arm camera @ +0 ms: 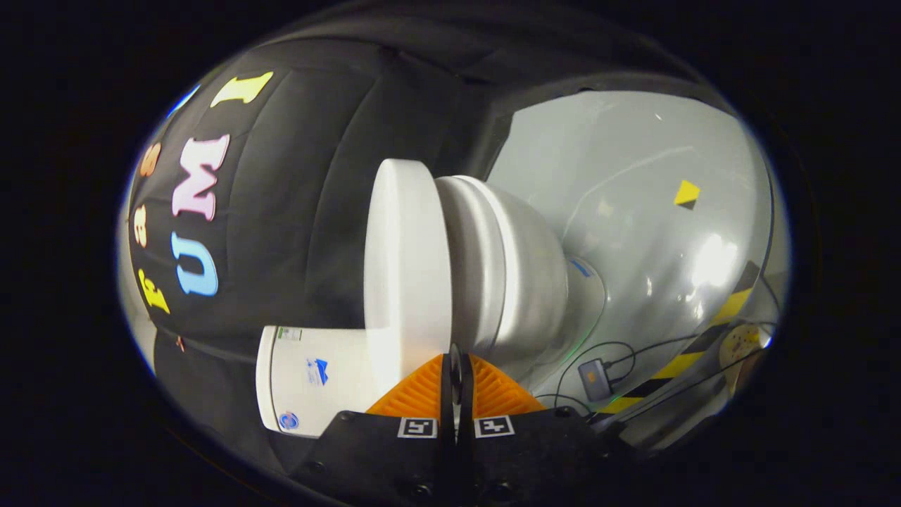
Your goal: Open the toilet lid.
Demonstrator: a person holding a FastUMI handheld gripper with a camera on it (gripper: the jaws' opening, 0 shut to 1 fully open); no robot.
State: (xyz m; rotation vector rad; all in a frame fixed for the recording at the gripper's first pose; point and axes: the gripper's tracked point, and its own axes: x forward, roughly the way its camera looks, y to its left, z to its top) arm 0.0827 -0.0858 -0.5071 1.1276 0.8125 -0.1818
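The gripper (456, 359) is being held rolled onto its side, so the whole toilet is appearing sideways. Its two orange fingers (415, 398) are lying pressed together, with only a thin dark seam between them and nothing caught there. Just ahead of the tips, at twelve o'clock, the toilet lid (407, 260) is sitting flat and closed against the seat (475, 260), its rim nearly touching the fingertips; whether they are actually in contact is hard to say from this angle. The bowl (538, 282) is bulging off toward three o'clock from the lid, and the white tank (320, 384) is lying at about nine o'clock of the fingers. Past the bowl, a pale glossy floor (633, 183) is carrying a yellow-and-black striped tape (704, 345), a small grey box (595, 378) and its dark cables (633, 352).
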